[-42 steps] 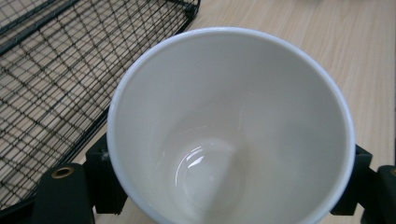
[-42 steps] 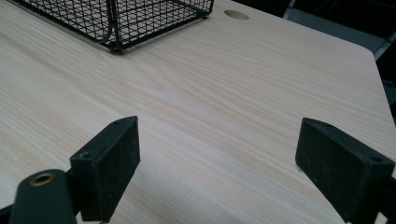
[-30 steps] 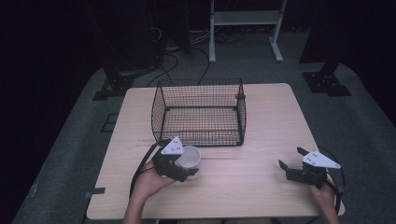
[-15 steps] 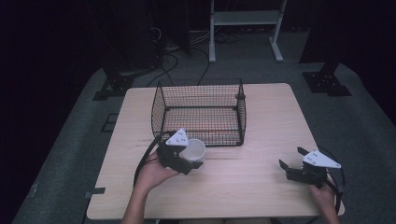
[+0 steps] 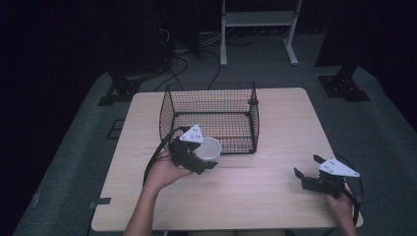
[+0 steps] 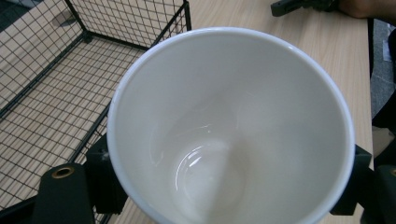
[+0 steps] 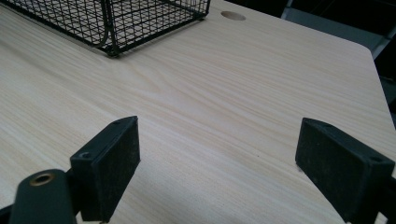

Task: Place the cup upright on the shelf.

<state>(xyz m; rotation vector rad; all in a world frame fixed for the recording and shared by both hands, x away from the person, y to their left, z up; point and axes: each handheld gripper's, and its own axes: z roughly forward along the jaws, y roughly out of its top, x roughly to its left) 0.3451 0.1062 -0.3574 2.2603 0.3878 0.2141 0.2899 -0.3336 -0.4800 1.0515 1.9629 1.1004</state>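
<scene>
My left hand-held gripper (image 5: 209,164) clamps the white ceramic cup (image 6: 229,126) beside the black wire basket (image 5: 209,115), ready for loading; the right hand-held gripper (image 5: 307,172) idles wide open, empty.

Dim light fell from above on the pale desk (image 5: 255,196) while the room around it lay almost black in the high view, which was soft and slightly grainy. In the left gripper view, glare pooled at the bottom of the white cup (image 6: 224,140). The right gripper view was sharper, its far edges darkened.
</scene>
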